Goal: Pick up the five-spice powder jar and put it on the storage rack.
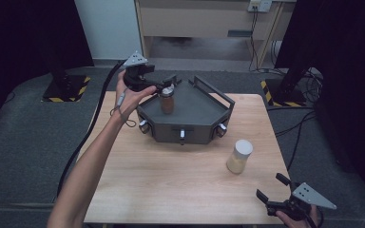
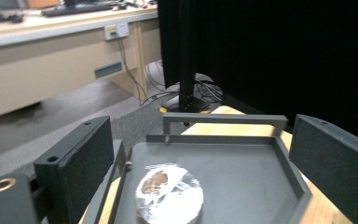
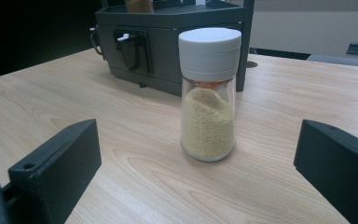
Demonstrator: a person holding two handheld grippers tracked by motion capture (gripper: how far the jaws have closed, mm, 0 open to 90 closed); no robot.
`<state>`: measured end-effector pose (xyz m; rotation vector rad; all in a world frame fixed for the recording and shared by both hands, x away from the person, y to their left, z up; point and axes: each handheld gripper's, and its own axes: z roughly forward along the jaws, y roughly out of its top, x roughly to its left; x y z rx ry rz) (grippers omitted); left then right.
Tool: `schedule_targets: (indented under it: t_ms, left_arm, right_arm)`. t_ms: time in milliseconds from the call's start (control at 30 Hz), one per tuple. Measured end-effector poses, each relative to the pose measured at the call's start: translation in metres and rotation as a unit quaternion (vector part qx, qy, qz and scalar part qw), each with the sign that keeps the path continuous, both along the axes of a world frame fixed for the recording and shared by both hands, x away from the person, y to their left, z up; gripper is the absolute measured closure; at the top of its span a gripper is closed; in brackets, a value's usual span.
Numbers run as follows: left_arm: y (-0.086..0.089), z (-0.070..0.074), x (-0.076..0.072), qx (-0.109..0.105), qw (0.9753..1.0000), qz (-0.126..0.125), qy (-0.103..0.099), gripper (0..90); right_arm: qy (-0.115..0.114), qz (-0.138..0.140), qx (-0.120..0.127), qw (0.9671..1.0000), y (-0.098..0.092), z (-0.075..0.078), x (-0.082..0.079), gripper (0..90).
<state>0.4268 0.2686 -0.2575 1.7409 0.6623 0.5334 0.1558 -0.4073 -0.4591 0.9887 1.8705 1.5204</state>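
**A:** So, status on the left gripper?

**B:** Upper left of centre in the high view, held up over the back left corner of the grey tray. Jaws apart. They sit either side of the brown jar, near its top. Can't tell from the high view whether a pad touches it.

**A:** And from its own camera?

**B:** In the left gripper view the left gripper shows both black jaws wide, one at lower left, one at right edge. The brown jar is at bottom centre, seen from above: clear film over the mouth, brown stuff underneath. Clear gap between the top and each jaw. The jar stands on the floor of the grey tray, tray handle behind it mid-frame.

**A:** Jar upright?

**B:** Yes, upright, inside the tray, toward its left part in the high view.

**A:** Right gripper?

**B:** Bottom right corner of the high view, low at the near table edge, hand partly cut off by the frame. Jaws apart, holding nothing.

**A:** What's in front of it?

**B:** White-capped jar with yellow grains, right of centre on the table, well apart from the tray. In the right gripper view the right gripper has its jaws at lower left and lower right, with the white-capped jar upright at centre beyond them, not touched. Grey tray behind it at the top of the frame.
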Motion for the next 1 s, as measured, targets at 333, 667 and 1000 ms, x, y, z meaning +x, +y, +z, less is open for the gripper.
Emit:
schedule_targets:
  t_ms: [333, 667, 1000]
  left_arm:
    - [0.021, -0.010, -0.023, -0.025, 0.9983, -0.053, -0.003, 6.4]
    - [0.045, -0.015, -0.045, -0.021, 0.9934, -0.111, -0.018, 7.2]
    - [0.059, -0.030, -0.063, -0.029, 0.9873, -0.154, -0.027, 7.1]
  right_arm:
    - [-0.001, 0.004, -0.003, 1.0000, 0.001, 0.001, 0.000, 1.3]
    - [0.000, 0.005, -0.005, 1.0000, 0.002, 0.001, 0.001, 1.3]
    - [0.002, 0.004, -0.006, 1.0000, 0.003, 0.002, 0.000, 1.3]
